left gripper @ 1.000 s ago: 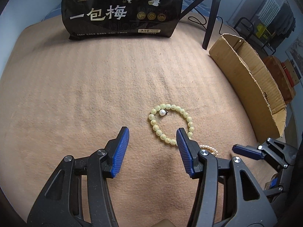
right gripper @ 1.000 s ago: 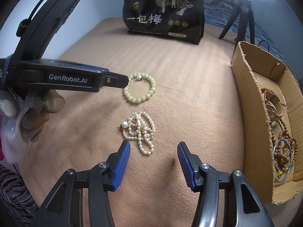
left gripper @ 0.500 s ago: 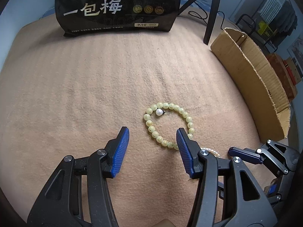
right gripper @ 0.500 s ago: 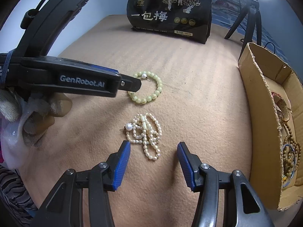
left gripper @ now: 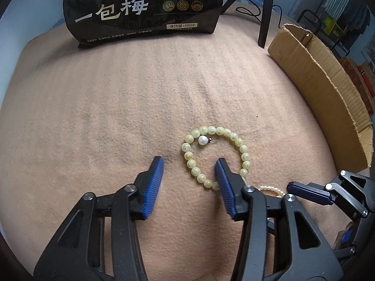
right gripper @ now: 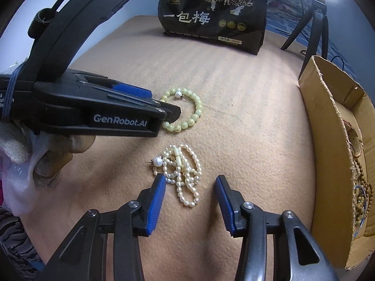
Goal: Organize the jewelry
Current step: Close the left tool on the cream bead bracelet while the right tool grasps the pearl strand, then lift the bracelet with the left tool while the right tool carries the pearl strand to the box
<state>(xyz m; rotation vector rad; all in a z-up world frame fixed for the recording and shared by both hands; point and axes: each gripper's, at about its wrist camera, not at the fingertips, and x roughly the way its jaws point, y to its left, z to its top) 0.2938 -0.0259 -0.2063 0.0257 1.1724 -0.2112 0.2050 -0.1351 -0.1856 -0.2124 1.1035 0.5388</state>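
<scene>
A pale green bead bracelet (left gripper: 243,149) lies on the tan blanket with a pearl stud earring (left gripper: 203,140) inside its ring. My left gripper (left gripper: 189,162) points down over it. Its jaws are closing, with the bracelet's left arc between them and the pads clear of the beads. A heap of white pearl necklace (right gripper: 185,171) lies nearer, a second pearl stud (right gripper: 158,161) at its left edge. My right gripper (right gripper: 190,178) straddles that heap, jaws closing, pads not pressing. From the right wrist, the left gripper (right gripper: 173,114) covers part of the bracelet (right gripper: 198,112).
A cardboard box (right gripper: 328,140) stands at the right with wooden bead strings (right gripper: 362,187) inside; its wall (left gripper: 328,89) also shows from the left wrist. A black snack bag (left gripper: 145,7) and a tripod (left gripper: 264,11) stand at the back. A gloved hand (right gripper: 18,140) holds the left gripper.
Both grippers' jaws have narrowed. The left gripper has moved forward and down, so the bracelet's left arc now lies between its fingers. The right gripper has edged closer to the pearl heap.
</scene>
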